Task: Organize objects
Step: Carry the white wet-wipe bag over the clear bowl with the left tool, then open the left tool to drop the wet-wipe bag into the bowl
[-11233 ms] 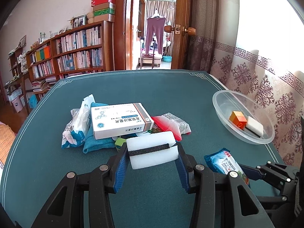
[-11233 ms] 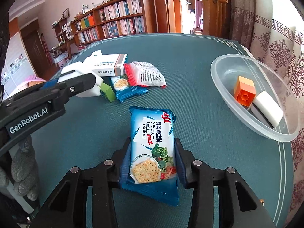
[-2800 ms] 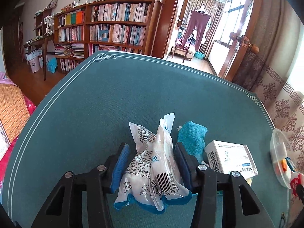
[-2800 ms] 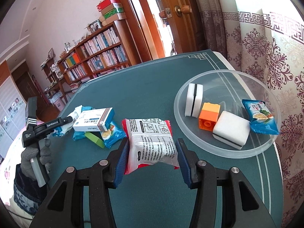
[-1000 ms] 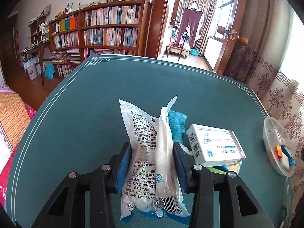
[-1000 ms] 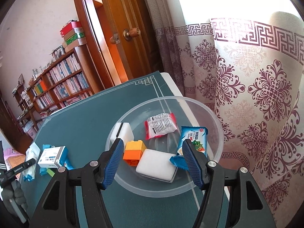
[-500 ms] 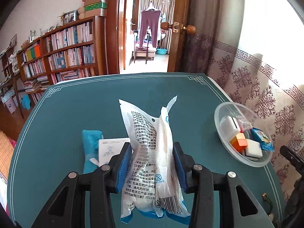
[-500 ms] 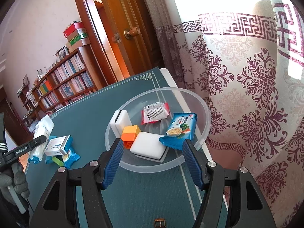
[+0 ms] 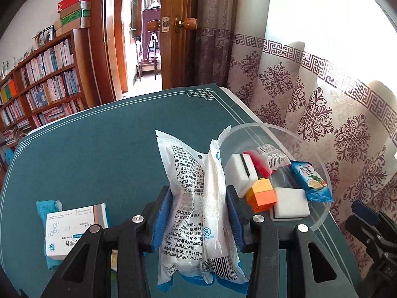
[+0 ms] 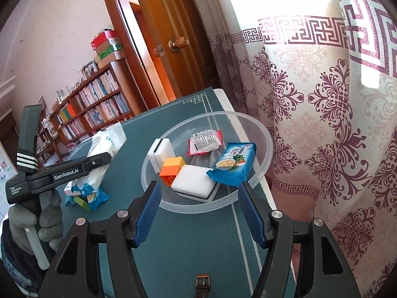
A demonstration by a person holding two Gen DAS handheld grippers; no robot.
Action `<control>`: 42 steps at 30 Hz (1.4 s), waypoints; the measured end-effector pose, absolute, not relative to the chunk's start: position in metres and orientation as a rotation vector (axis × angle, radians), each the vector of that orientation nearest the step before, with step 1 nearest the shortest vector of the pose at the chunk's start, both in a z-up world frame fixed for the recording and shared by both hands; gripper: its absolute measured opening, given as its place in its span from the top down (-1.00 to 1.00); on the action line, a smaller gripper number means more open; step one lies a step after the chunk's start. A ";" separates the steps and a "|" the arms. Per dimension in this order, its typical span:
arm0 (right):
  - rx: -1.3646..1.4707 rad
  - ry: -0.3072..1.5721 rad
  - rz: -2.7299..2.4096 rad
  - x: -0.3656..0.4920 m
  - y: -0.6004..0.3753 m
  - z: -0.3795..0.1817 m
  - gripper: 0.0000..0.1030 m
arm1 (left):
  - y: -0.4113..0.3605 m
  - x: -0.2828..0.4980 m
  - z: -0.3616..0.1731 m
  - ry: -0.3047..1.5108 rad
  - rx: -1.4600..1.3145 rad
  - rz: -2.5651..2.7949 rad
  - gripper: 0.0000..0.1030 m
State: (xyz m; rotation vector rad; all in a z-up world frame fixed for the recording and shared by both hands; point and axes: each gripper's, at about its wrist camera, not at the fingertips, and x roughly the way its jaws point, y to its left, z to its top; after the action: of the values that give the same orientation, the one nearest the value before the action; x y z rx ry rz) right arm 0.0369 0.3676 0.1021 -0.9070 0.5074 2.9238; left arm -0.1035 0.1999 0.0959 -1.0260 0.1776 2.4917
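Left gripper point(image 9: 198, 213) is what I have clamped on the white printed pouch point(image 9: 196, 198), its blue pads point(image 9: 162, 219) pressing both sides so the pouch stands upright between them with its crimped top poking up and its barcode end hanging below. Just ahead and to the right of that gripper sits the clear plastic bowl point(image 9: 320, 219), whose near rim lies close by the right pad. Inside it I see a white sponge with a black stripe point(image 9: 242, 173) standing on edge, a red-and-white snack packet point(image 9: 265, 159) behind it, an orange toy brick point(image 9: 261, 195), a flat white sponge point(image 9: 290, 202) and a blue cracker packet point(image 9: 311, 182) leaning on the far wall. Behind and to the left of the gripper, a white medicine box point(image 9: 74, 231) rests on a teal cloth point(image 9: 46, 206) on the green table mat point(image 9: 99, 149). My right gripper point(image 10: 202, 216) hangs empty with its jaws spread apart, and the bowl point(image 10: 198, 204) lies just beyond its fingertips, the near rim between the two pads. From that side I also see the left gripper point(image 10: 98, 162) carrying the pouch point(image 10: 104, 146) to the left of the bowl, gripped by a gloved hand point(image 10: 37, 219).
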 end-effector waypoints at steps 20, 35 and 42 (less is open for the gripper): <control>-0.935 0.534 2.933 0.036 0.368 0.091 -0.27 | 0.305 -0.161 0.087 0.333 -0.935 2.364 0.08; -0.961 0.518 2.930 0.033 0.361 0.086 -0.27 | 0.269 -0.156 0.085 0.230 -0.967 2.426 -0.76; -0.960 0.504 2.934 0.035 0.357 0.089 -0.27 | 0.253 -0.139 0.090 0.263 -0.937 2.480 -0.89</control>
State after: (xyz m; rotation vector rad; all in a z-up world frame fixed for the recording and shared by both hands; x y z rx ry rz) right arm 0.0346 0.3570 0.0888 -0.9601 0.5038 2.9340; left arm -0.1393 0.2535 0.0900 -0.9375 0.2632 2.4797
